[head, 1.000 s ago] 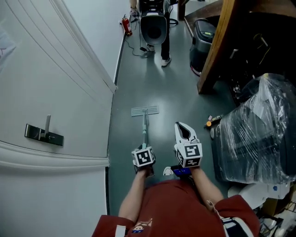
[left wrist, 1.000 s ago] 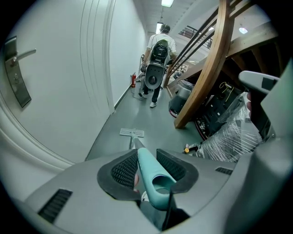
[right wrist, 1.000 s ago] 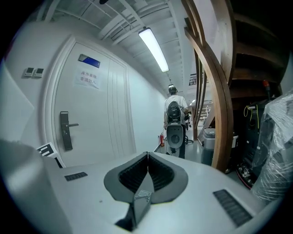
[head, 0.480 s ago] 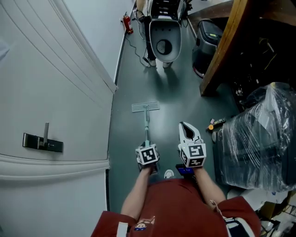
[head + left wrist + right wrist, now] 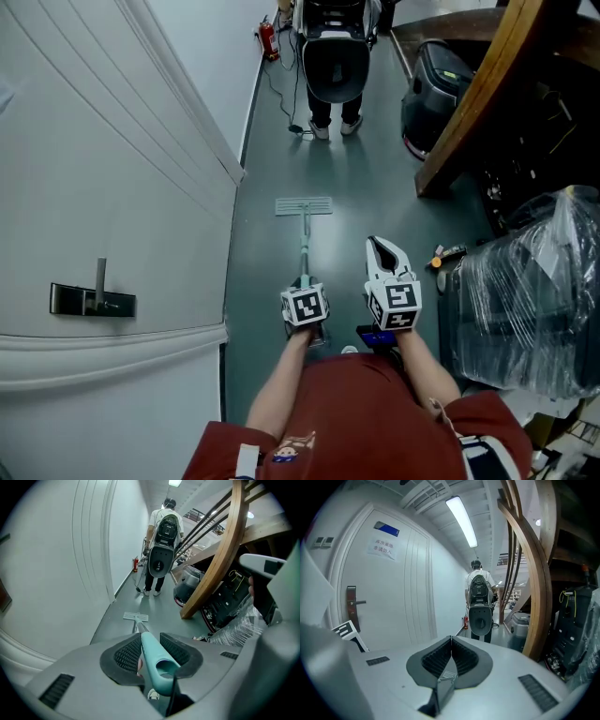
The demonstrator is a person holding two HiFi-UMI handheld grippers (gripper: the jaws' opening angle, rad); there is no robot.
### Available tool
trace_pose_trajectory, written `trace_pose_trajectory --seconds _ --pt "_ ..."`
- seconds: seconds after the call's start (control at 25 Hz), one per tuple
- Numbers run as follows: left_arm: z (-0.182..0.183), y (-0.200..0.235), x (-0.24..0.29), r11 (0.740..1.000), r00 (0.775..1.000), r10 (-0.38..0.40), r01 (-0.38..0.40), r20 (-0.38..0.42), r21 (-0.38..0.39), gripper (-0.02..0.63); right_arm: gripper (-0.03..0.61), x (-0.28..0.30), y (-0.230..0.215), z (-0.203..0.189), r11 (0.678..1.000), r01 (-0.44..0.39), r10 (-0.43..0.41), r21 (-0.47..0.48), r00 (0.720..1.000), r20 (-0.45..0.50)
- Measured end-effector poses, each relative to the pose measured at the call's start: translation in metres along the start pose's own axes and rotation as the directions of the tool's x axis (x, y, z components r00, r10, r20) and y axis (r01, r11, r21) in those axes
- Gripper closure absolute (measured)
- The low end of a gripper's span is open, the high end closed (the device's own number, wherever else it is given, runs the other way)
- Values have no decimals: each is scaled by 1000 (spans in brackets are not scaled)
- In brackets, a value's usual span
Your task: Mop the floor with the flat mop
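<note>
Green floor (image 5: 375, 202); left hand-held gripper (image 5: 150, 649) pinching flat mop (image 5: 304, 207), right hand-held gripper (image 5: 451, 654) pressed together.

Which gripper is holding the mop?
The left gripper: its jaws are shut on the teal handle of the flat mop. The right gripper has its jaws shut with nothing between them.

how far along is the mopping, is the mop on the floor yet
Done: the left claw is shut on the teal mop handle, and the flat mop head lies on the green floor ahead. In hand: a one-claw hold only; the right claw is shut on nothing beside it. Left: likely most of the mopping. No wet track shows on the floor, so how much is covered cannot be told.
</note>
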State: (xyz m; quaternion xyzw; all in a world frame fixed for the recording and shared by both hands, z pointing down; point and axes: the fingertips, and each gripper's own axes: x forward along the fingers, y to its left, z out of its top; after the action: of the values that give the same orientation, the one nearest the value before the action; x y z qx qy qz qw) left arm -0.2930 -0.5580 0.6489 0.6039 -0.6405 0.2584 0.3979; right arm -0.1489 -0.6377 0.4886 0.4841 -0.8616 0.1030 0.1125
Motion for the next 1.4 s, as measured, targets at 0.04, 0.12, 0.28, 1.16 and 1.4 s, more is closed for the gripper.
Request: trace_pose_trajectory --seconds 0.04,0.12,0.28,1.16,1.4 --pt "4 7 2 1000 1000 7 -7 -13 5 474 558 8 3 2 1000 1 -1 -3 1000 -1" --pt "13 20 8 1000 999 15 -14 -30 13 476 558 23 9 6 1000 8 -8 -8 1000 -5" --pt "40 33 23 999 1000 -23 24 -6 23 477 558 51 16 15 1000 28 -28 -9 1000 -7" --pt "83 56 57 995 999 -12 15 -34 96 482 558 100 -1 37 996 90 -90 23 996 9" --pt "77 37 57 996 999 1 3 -43 87 483 558 86 -23 33 996 78 -78 37 997 9"
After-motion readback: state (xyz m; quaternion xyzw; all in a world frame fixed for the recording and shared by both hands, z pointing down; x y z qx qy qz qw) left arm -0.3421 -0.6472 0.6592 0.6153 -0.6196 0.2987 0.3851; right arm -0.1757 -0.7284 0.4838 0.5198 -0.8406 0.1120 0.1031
